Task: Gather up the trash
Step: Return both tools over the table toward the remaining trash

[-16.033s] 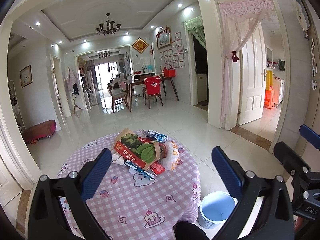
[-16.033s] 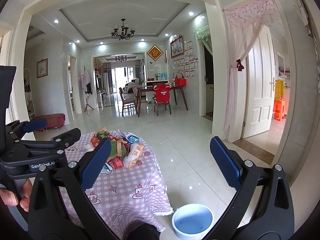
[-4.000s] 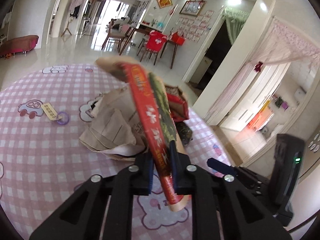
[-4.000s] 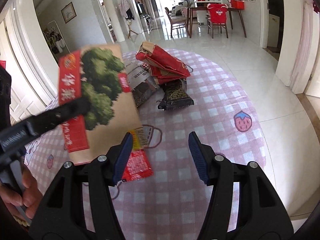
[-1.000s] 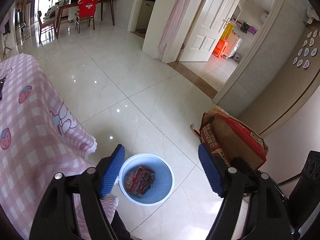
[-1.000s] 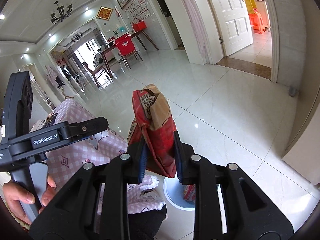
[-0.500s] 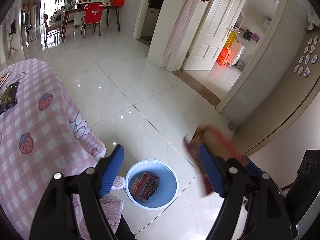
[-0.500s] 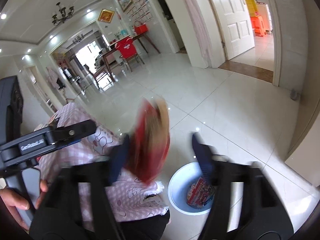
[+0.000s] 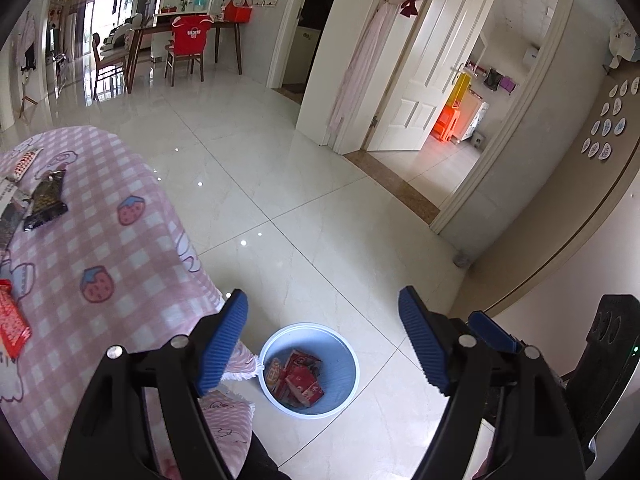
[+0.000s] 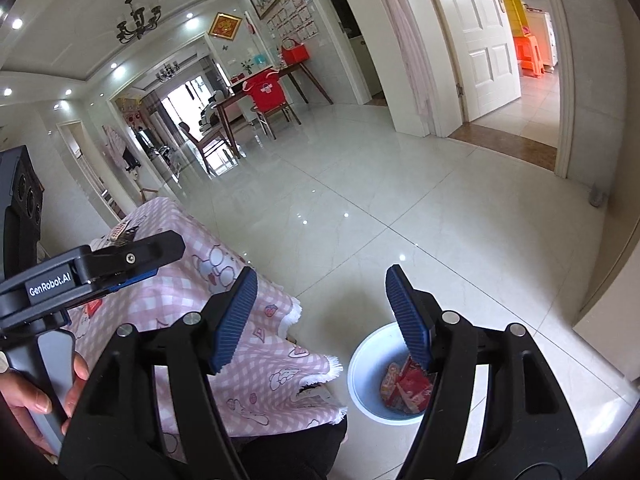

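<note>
A light-blue waste bin (image 9: 345, 364) stands on the tiled floor beside the table, with red snack packs and a red bag (image 9: 298, 378) inside it. My left gripper (image 9: 322, 338) hangs open above the bin with nothing between its blue pads. My right gripper (image 10: 322, 316) is also open and empty over the same bin (image 10: 366, 368), where the dropped red bag (image 10: 404, 386) lies. More trash remains on the pink checked tablecloth (image 9: 120, 264): a black packet (image 9: 46, 200) and a red wrapper (image 9: 10, 326).
A hand (image 10: 24, 396) holds the left gripper's handle at the left of the right wrist view. White doors and an open doorway (image 9: 432, 120) lie beyond the glossy floor. A dining table with chairs (image 9: 188, 48) stands far back.
The right gripper has opened and let go of the red and brown bag, which fell into the bin. The left gripper has risen and swung, so more of the table shows.
</note>
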The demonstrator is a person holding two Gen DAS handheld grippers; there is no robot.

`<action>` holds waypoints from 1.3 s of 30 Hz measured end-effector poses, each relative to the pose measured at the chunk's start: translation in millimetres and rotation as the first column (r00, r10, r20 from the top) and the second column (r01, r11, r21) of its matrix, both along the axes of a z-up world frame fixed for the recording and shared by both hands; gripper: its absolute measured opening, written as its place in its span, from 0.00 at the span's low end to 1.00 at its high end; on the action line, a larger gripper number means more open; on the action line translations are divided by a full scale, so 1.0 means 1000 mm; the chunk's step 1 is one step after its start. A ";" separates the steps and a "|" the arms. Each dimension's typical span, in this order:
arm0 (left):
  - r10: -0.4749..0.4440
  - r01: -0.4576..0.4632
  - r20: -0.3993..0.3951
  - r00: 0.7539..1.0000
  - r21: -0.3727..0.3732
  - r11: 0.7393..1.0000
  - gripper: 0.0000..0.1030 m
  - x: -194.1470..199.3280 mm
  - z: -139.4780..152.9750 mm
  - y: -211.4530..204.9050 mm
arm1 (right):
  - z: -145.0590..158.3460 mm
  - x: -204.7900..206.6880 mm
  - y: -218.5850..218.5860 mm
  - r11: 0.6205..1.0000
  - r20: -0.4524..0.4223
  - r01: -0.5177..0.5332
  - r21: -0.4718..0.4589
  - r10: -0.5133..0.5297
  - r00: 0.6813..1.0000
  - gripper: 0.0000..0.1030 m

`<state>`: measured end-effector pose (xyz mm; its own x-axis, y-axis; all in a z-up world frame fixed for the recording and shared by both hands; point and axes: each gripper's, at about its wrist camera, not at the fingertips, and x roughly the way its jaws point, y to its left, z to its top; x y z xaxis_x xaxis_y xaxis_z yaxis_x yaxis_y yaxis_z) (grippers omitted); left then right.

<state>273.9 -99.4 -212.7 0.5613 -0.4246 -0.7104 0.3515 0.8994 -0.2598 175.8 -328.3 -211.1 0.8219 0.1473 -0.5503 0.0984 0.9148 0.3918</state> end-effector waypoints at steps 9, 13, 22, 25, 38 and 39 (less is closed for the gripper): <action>0.156 -0.161 0.071 0.985 0.072 0.984 0.74 -0.013 0.023 0.083 | 0.024 0.004 0.069 0.989 0.043 -0.149 -0.024 0.150 0.988 0.64; 0.259 -0.266 0.083 0.962 0.094 0.959 0.74 -0.015 0.027 0.130 | 0.032 0.013 0.107 0.972 0.045 -0.229 -0.045 0.230 0.972 0.64; 0.372 -0.367 -0.002 0.928 0.161 0.916 0.74 0.004 0.005 0.188 | 0.037 0.040 0.171 0.932 0.002 -0.348 -0.099 0.350 0.937 0.64; 0.359 -0.352 -0.018 0.933 0.158 0.922 0.74 0.010 -0.001 0.189 | 0.036 0.050 0.184 0.921 -0.012 -0.371 -0.118 0.372 0.928 0.64; 0.287 -0.283 -0.033 0.957 0.081 0.956 0.32 0.021 0.003 0.196 | 0.041 0.080 0.208 0.905 -0.027 -0.403 -0.134 0.403 0.915 0.64; 0.289 -0.287 -0.012 0.957 0.079 0.955 0.32 0.018 0.008 0.197 | 0.043 0.083 0.209 0.906 -0.023 -0.405 -0.125 0.405 0.914 0.64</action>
